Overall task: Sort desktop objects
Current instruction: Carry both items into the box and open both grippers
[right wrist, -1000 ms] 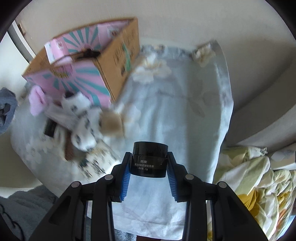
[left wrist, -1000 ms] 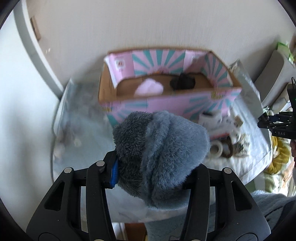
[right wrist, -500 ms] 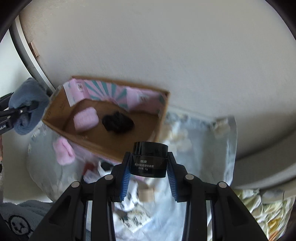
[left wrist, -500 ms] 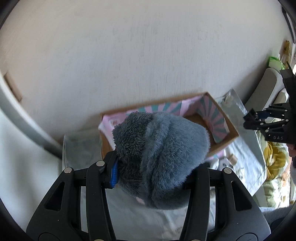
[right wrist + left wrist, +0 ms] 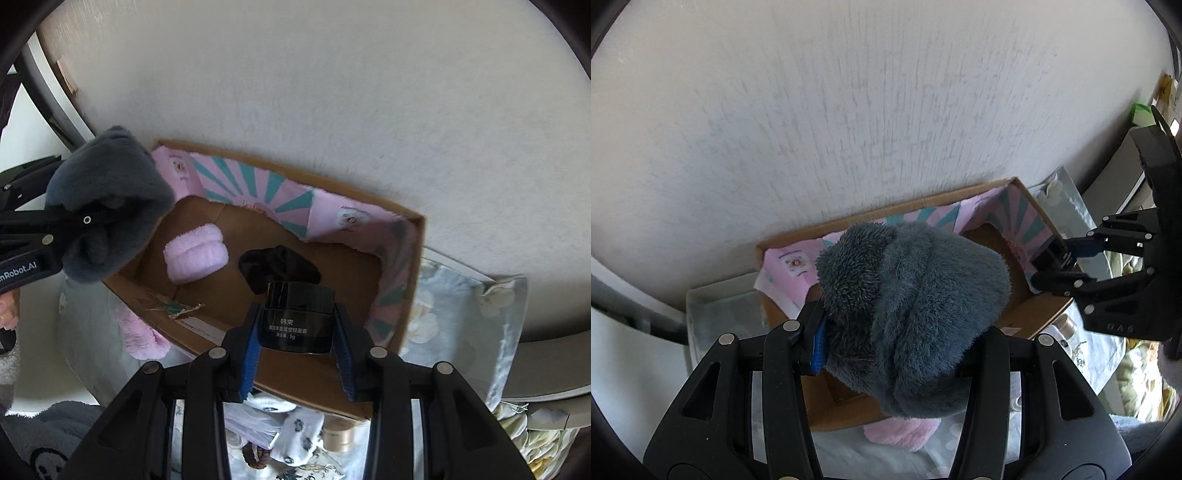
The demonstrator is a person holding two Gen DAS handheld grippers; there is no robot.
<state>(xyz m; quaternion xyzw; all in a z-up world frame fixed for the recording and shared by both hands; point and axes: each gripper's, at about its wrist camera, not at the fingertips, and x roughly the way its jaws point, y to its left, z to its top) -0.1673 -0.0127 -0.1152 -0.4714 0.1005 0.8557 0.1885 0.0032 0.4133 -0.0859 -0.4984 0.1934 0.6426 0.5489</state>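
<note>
Since half a second ago, both my claws have moved in over the cardboard box point(image 5: 399, 258), which now fills more of each view; a second ago they were back over the cloth. My left gripper point(image 5: 890, 347) is clamped on a fluffy grey-blue sock point(image 5: 916, 310), held above the box's left end. In the right wrist view that sock point(image 5: 107, 206) sits at 9 o'clock. My right gripper point(image 5: 297, 343) is clenched on a small black jar point(image 5: 295, 317), held above the box's near wall; from the left wrist it shows at 3 o'clock point(image 5: 1056, 258).

On the box floor lie a pink sock roll point(image 5: 195, 254) and, just beside it, a dark bundle point(image 5: 277, 266) partly hidden behind the jar. Another pink sock point(image 5: 140, 332) lies on the floral cloth point(image 5: 443, 306) outside the box at 8 o'clock. White patterned socks point(image 5: 295, 435) and a gold-lidded jar point(image 5: 338, 437) sit at 6 o'clock, between my fingers
</note>
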